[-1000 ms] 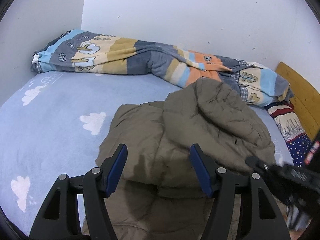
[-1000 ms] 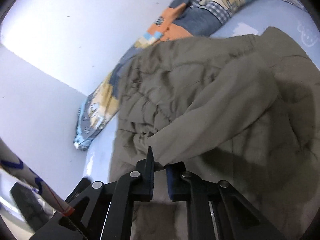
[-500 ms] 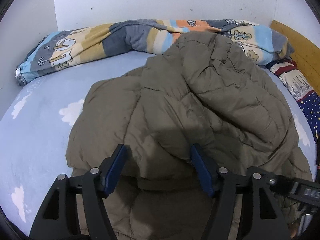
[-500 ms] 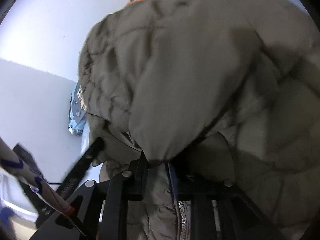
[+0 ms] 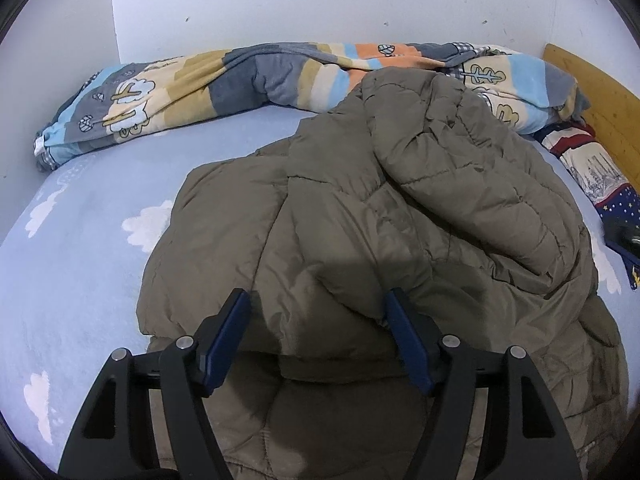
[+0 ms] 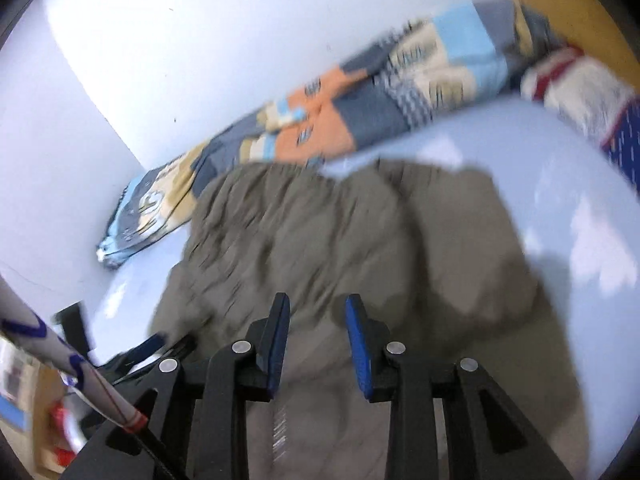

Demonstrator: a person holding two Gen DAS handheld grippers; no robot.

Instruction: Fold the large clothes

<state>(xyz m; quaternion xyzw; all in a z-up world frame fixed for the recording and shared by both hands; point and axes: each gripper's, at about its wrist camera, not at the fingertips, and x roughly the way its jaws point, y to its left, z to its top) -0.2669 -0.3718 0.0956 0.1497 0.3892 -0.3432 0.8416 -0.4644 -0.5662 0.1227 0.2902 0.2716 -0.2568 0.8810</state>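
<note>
An olive quilted puffer jacket [image 5: 400, 216] lies folded over itself on the blue cloud-print bed sheet [image 5: 88, 248]. My left gripper [image 5: 318, 300] is open, its blue pads on either side of the near folded edge, holding nothing. In the right wrist view, which is blurred, the jacket [image 6: 352, 240] lies spread below my right gripper [image 6: 316, 304], which is open and empty just above it. The jacket's zipper [image 6: 280, 432] shows near its fingers.
A rolled patchwork quilt [image 5: 240, 80] lies along the white wall at the back. A star-print pillow [image 5: 592, 172] and wooden headboard [image 5: 600, 92] are at the right. The bed's left edge with clutter beyond [image 6: 48, 400] shows in the right wrist view.
My right gripper has let go of the jacket fold, opened, and pulled back. The folded half has settled flat. My left gripper stayed open over the near edge.
</note>
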